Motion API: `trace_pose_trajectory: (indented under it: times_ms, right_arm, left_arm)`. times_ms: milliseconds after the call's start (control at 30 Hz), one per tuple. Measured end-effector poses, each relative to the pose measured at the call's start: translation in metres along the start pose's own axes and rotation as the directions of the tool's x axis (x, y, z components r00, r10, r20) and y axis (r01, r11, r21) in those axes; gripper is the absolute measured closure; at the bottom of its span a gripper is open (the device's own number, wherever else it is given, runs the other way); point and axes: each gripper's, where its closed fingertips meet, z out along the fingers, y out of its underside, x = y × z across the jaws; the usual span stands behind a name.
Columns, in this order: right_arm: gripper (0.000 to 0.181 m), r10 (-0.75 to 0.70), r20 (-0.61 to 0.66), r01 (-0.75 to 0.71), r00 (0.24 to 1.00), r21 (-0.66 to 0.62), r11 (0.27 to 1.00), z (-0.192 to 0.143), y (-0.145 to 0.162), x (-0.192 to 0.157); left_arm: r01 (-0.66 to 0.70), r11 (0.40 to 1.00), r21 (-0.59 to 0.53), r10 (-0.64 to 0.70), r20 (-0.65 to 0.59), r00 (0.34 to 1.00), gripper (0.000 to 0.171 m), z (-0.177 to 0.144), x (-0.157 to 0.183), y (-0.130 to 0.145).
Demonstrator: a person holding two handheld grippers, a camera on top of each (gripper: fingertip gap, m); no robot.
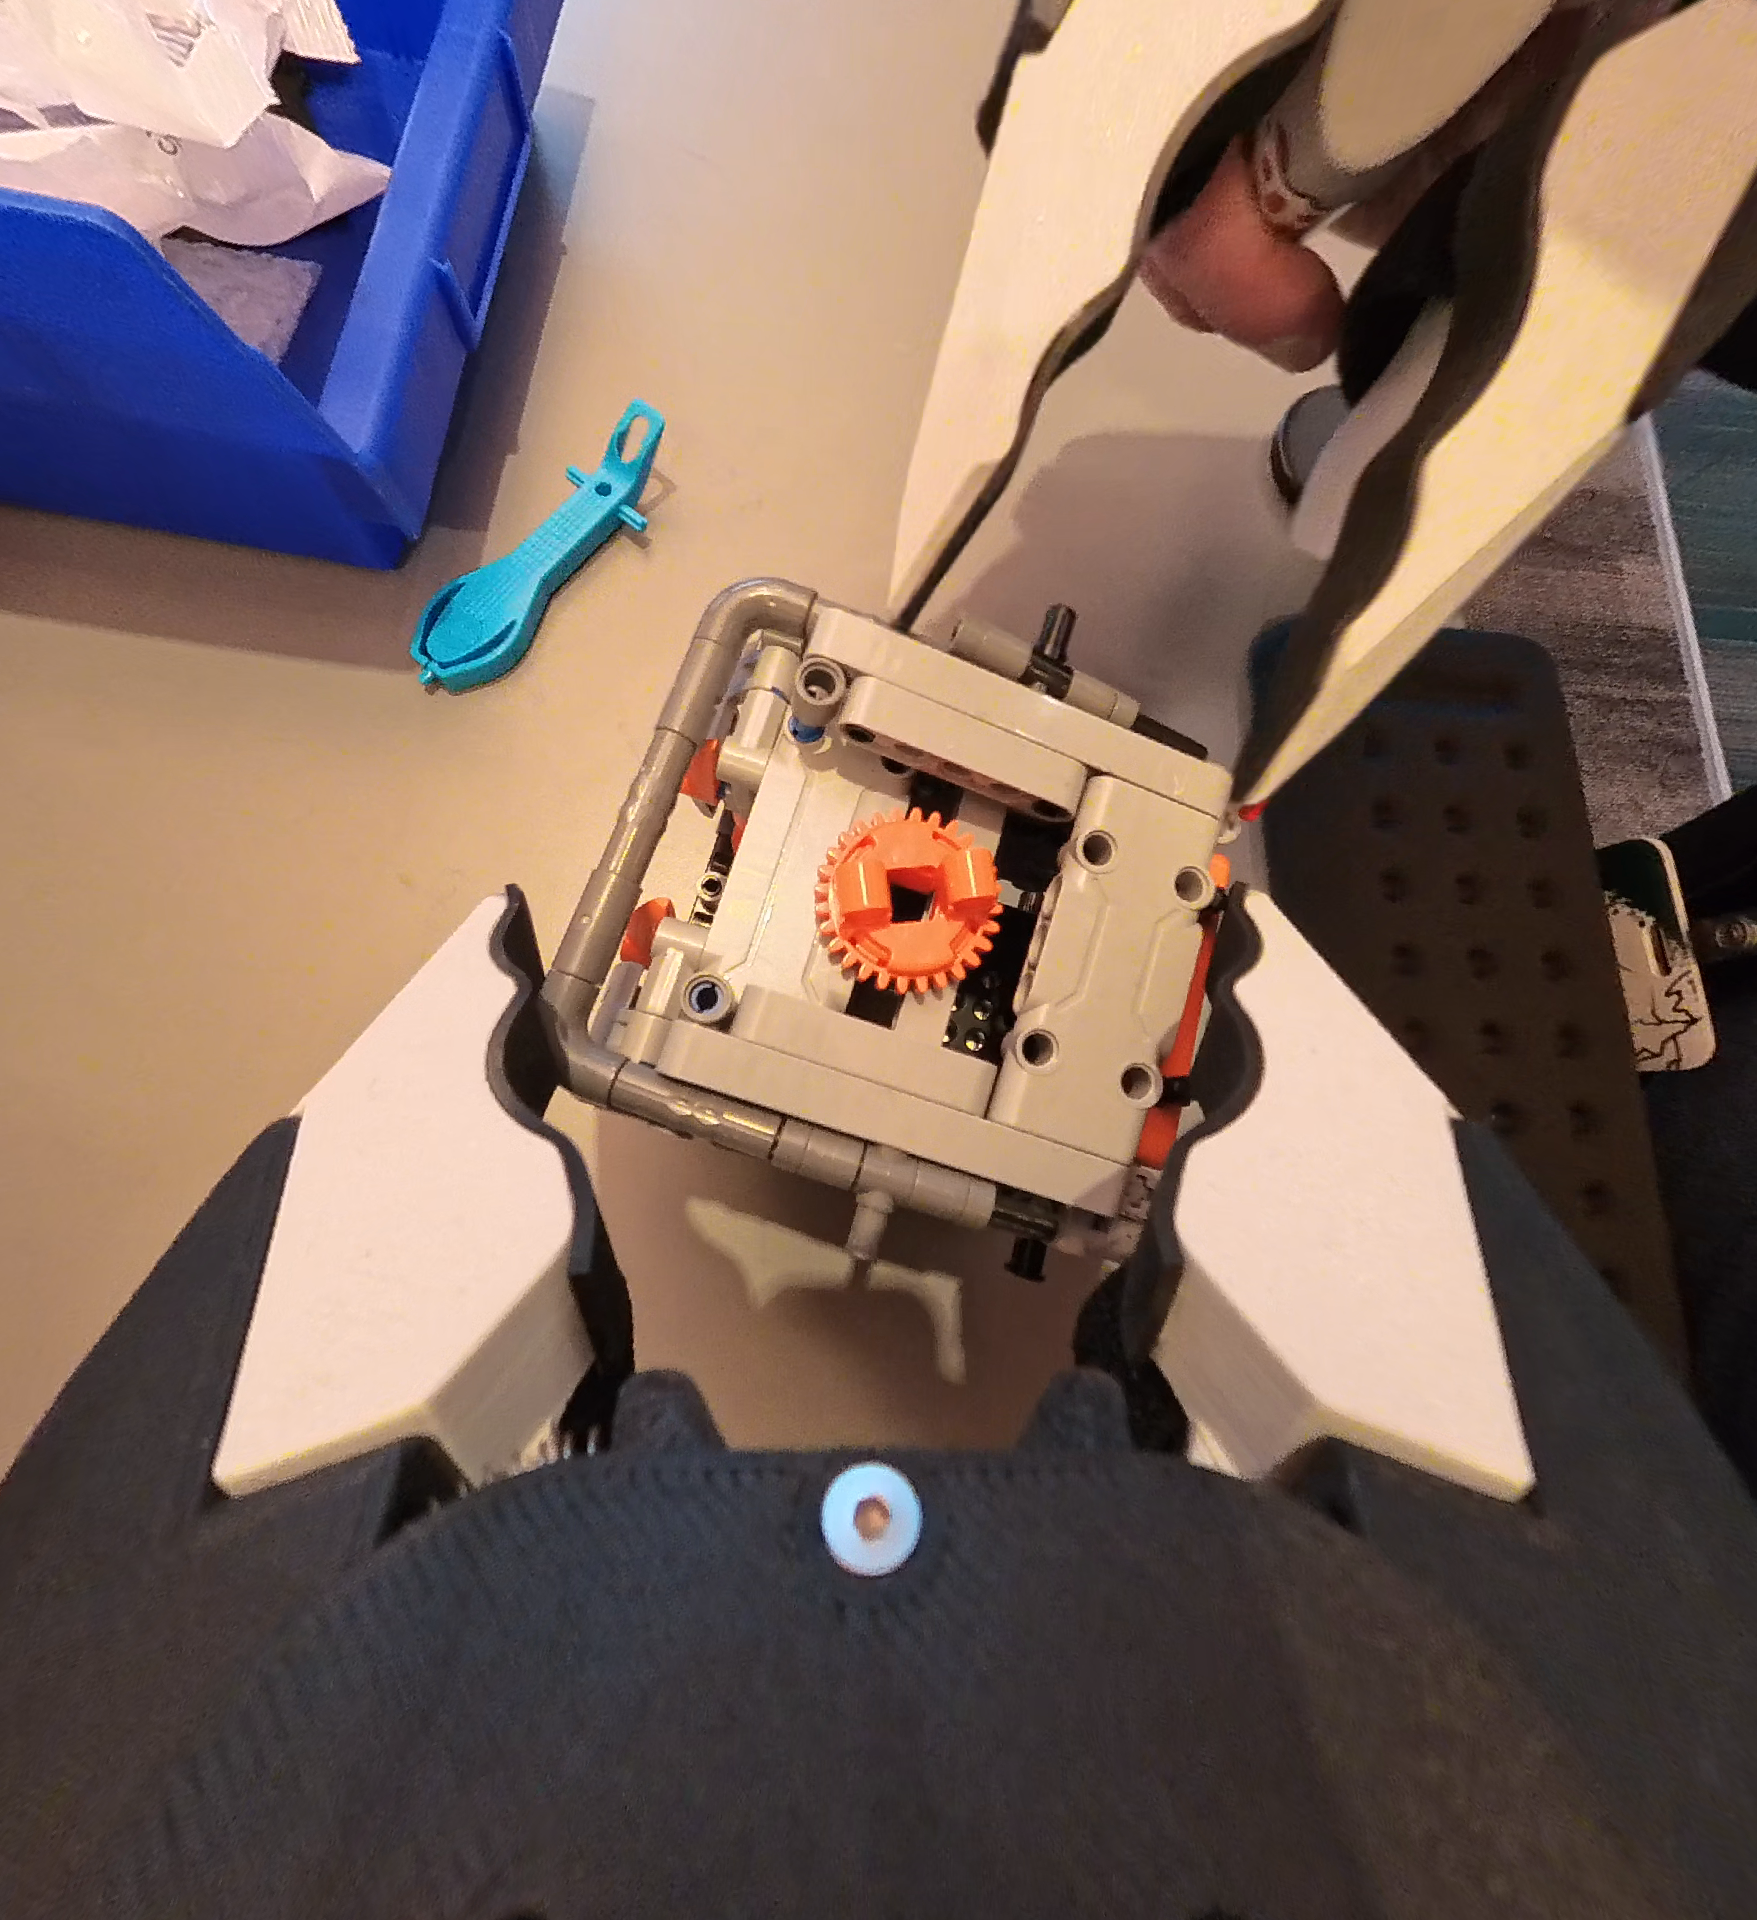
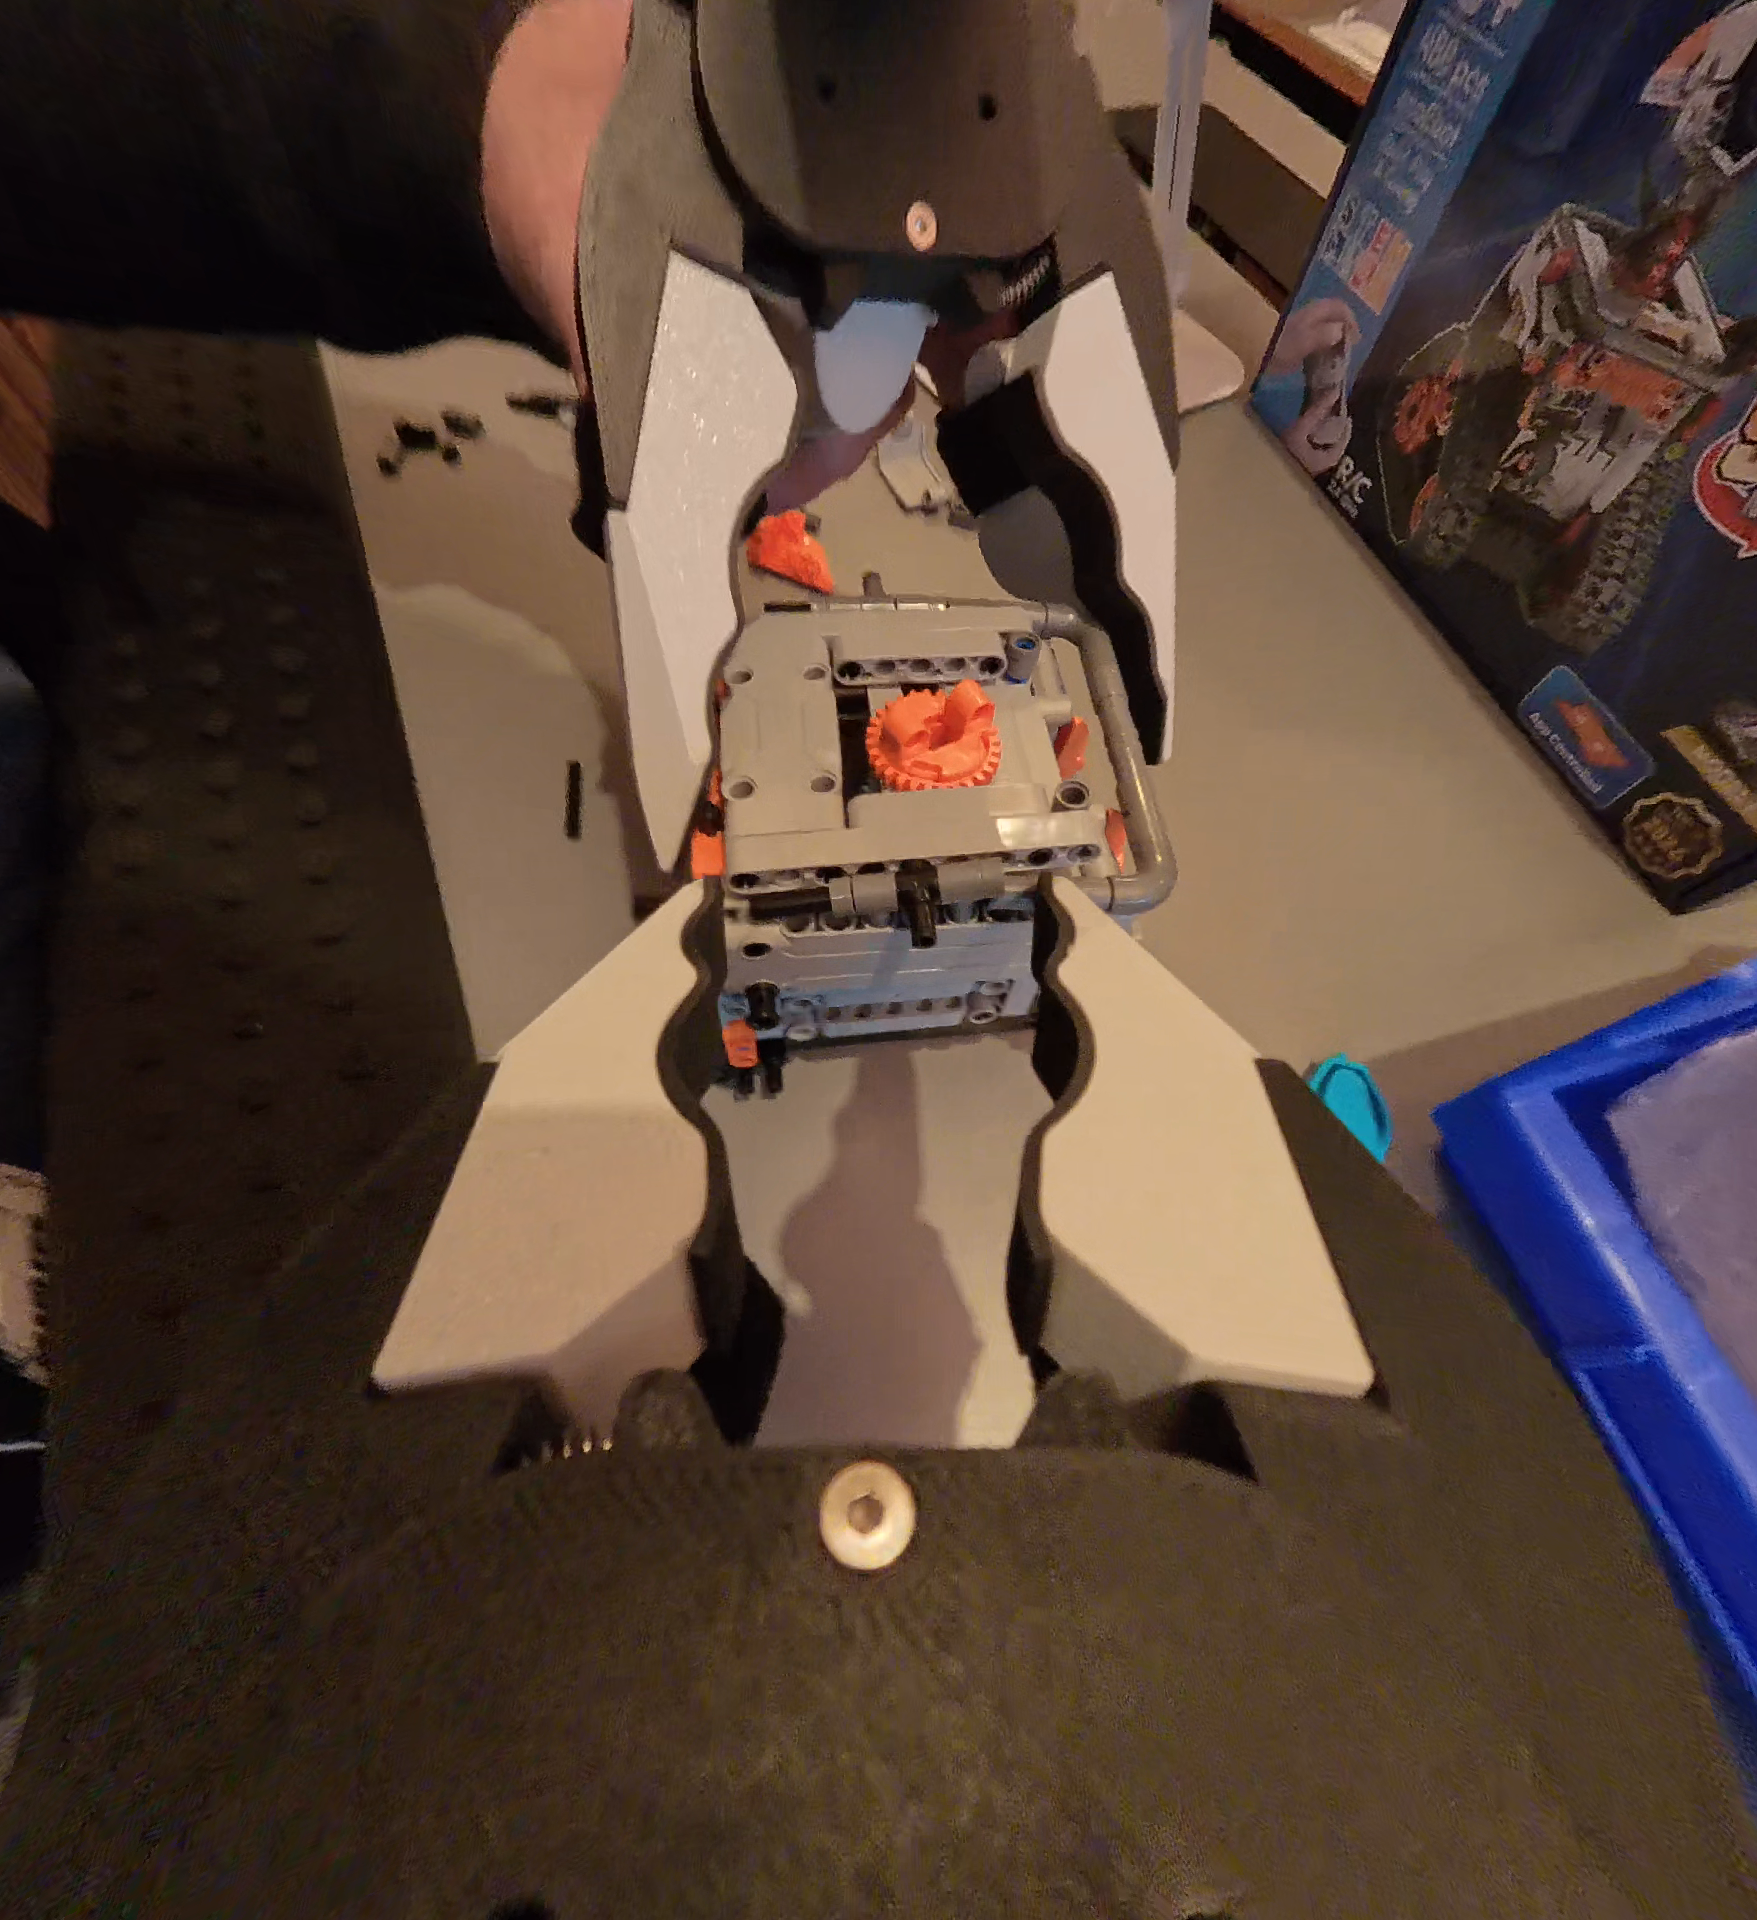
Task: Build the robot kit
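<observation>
Here we see a grey brick-built block [image 1: 884,914] standing on the beige counter [image 1: 126,935], with an orange gear [image 1: 910,902] set in its top face. The left claw [image 1: 874,997] grips the block, one finger on each of two opposite sides. The right claw [image 2: 879,935] brackets the block's near face, with its fingertips against the two edges; we cannot tell whether it clamps or merely touches. A teal plastic tool [image 1: 531,551] lies on the counter near the block, between it and a blue bin [image 1: 178,312] holding crumpled plastic bags. A printed box [image 2: 1580,416] stands at the far right.
</observation>
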Motion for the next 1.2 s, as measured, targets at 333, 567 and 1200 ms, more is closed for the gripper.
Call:
trace_pose_trajectory:
  times_ms: [333,567,1200]
  right_arm:
    - [0.136,-0.114,0.032,0.114,0.993,-0.028,0.993,0.000,0.000,-0.001]
    - [0.137,0.007,0.091,-0.012,0.996,0.050,0.999,-0.001,-0.003,0.000]
    - [0.137,0.249,0.186,-0.285,0.950,0.206,0.936,-0.005,-0.010,-0.003]
  left_arm:
    - [-0.016,1.000,-0.005,0.016,-0.019,1.000,0.048,0.000,0.000,0.001]
    - [-0.019,1.000,-0.007,0.019,-0.022,1.000,0.049,0.000,0.000,0.001]
    - [-0.045,0.998,-0.047,0.044,-0.025,0.999,0.049,-0.002,0.000,0.003]
